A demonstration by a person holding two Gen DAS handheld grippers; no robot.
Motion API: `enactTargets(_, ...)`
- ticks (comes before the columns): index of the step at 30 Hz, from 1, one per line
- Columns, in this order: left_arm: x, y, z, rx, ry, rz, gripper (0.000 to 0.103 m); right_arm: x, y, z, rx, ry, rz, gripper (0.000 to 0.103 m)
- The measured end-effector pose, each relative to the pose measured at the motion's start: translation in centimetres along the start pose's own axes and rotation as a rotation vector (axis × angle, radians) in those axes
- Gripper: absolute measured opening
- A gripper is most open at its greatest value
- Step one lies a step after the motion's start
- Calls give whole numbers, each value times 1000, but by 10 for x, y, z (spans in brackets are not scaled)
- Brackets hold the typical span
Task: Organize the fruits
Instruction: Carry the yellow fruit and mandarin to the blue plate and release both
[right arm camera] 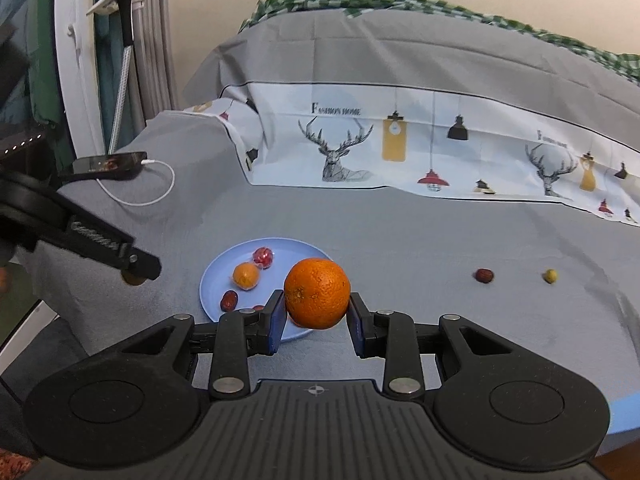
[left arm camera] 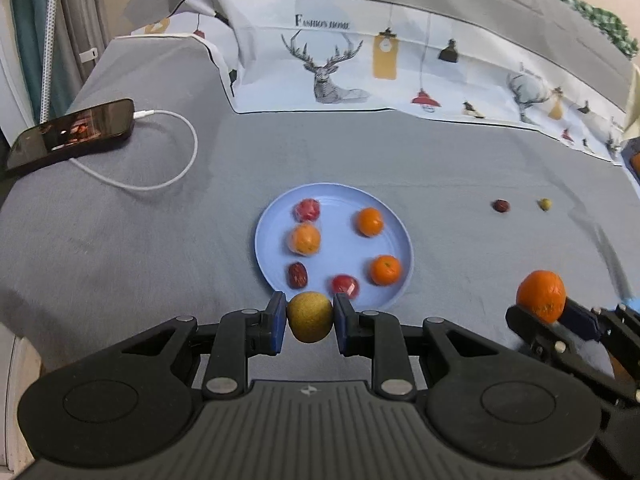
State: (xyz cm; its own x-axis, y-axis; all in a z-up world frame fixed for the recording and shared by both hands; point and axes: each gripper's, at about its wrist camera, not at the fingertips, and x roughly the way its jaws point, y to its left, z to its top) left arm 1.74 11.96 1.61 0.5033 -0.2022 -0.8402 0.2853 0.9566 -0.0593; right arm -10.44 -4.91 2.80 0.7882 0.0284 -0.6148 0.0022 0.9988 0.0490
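Note:
A blue plate (left arm camera: 394,236) lies on the grey cloth and holds several fruits: oranges, red wrapped fruits and a red date. My left gripper (left arm camera: 310,322) is shut on a yellow-green fruit (left arm camera: 310,316) just before the plate's near rim. My right gripper (right arm camera: 318,314) is shut on a large orange (right arm camera: 317,293), held above the cloth at the plate's (right arm camera: 212,280) right near edge. The right gripper and its orange (left arm camera: 541,295) also show at the right in the left wrist view. A loose red date (left arm camera: 500,205) and a small yellow-green fruit (left arm camera: 544,204) lie on the cloth to the right.
A phone (left arm camera: 72,134) on a white charging cable (left arm camera: 176,168) lies at the far left. A deer-print cloth (left arm camera: 400,72) rises along the back. The grey surface drops off at the left and near edges. The left gripper's body (right arm camera: 80,236) shows at the left in the right wrist view.

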Motion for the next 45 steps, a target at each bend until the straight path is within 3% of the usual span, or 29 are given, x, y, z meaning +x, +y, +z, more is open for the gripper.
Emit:
enactTargets(15, 90, 6, 60, 9, 61, 27, 28, 119, 15, 22, -6, 104, 40, 34)
enactTargets(28, 169, 9, 72, 7, 163, 40, 27, 193, 9, 15, -7, 198, 35, 34)
enactTargets(32, 182, 7, 72, 18, 152, 42, 29, 206, 9, 12, -11, 219, 32, 34)
enactTargets(34, 185, 5, 74, 32, 137, 46, 56, 215, 10, 12, -17, 236, 34, 35)
enactTargets(35, 187, 4, 75, 40, 140, 52, 85, 220, 11, 12, -22, 250, 38, 35)
enactTargets(36, 187, 3, 76, 41, 137, 60, 95, 223, 12, 13, -26, 260, 41, 36)
enactTargets(37, 184, 3, 77, 42, 119, 53, 95, 224, 12, 16, -35, 264, 43, 48)
enactTargets(38, 178, 4, 77, 49, 100, 39, 95, 222, 13, 18, -41, 258, 37, 66)
enactTargets(40, 164, 5, 74, 65, 77, 32, 95, 211, 13, 22, -50, 230, 23, 85)
enactTargets(45, 125, 14, 45, 34, 81, 84, 95, 163, 10, 13, -42, 257, 48, 91)
